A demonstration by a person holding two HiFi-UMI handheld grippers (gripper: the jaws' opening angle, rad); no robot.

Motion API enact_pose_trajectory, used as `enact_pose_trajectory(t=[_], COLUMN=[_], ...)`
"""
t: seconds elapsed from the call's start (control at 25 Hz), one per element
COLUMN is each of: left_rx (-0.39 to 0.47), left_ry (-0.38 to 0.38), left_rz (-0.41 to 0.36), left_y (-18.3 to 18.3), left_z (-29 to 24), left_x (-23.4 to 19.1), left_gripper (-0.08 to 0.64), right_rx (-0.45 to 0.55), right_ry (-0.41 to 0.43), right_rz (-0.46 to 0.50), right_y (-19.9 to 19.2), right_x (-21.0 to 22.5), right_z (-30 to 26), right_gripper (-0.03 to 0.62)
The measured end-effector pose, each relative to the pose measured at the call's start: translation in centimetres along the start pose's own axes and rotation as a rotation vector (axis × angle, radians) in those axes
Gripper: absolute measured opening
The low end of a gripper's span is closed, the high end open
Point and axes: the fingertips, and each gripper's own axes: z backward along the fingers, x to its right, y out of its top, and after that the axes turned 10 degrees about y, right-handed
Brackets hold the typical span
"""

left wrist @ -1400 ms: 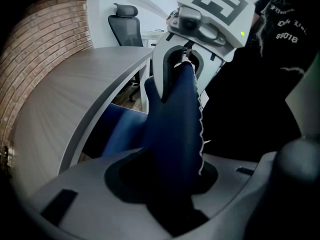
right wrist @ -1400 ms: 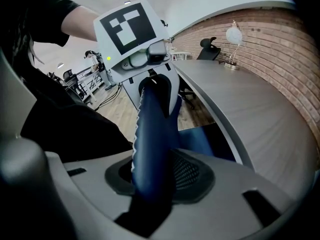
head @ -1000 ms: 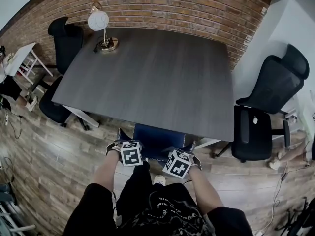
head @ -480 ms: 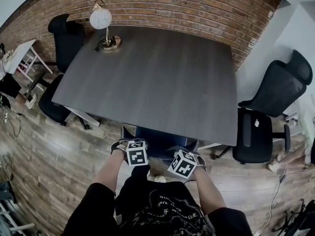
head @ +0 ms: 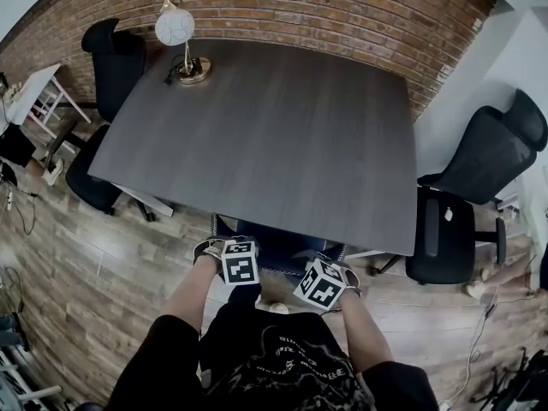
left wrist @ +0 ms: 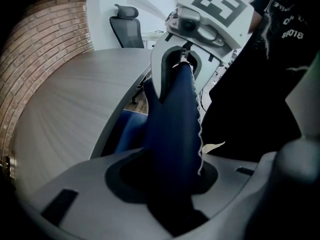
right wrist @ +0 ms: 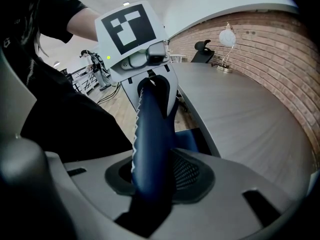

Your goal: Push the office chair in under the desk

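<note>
The head view looks steeply down from above the table [head: 274,135]. The left gripper view sits close along the chair back [left wrist: 172,134], facing the right claw [left wrist: 181,66]. The right gripper view faces the left claw [right wrist: 151,91]. All three share the table's near edge.

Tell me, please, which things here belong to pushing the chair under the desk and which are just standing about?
In the job: blue padded chair, its backrest clamped by the left gripper and right gripper; dark grey wood-grain desk.
Standing about: black office chair, left; black mesh office chair, right; white globe lamp with brass base; small white side table.
</note>
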Motion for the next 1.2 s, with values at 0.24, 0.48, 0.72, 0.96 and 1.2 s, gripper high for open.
enact_pose_trajectory(t=[0.24, 0.48, 0.72, 0.96, 1.2], left_rx=[0.001, 0.008, 0.009, 0.014, 0.017], left_ry=[-0.01, 0.006, -0.014, -0.01, -0.005], left_rz=[-0.001, -0.013, -0.016, -0.018, -0.02], left_y=[0.1, 0.3, 0.2, 0.1, 0.1], left_z=[0.0, -0.1, 0.0, 0.0, 0.0], left_x=[-0.5, -1.5, -1.7, -1.8, -1.7], left_gripper=[0.153, 0.153, 0.153, 0.153, 0.158], right_rx=[0.003, 0.008, 0.012, 0.012, 0.01], right_ry=[-0.007, -0.02, -0.006, -0.008, -0.006], right_rz=[0.004, 0.003, 0.009, 0.004, -0.005], right_y=[0.1, 0.4, 0.5, 0.6, 0.5], right_x=[0.6, 1.5, 1.6, 1.8, 1.7], right_z=[0.2, 0.2, 0.1, 0.0, 0.0], right_gripper=[0.124, 0.124, 0.127, 0.13, 0.14])
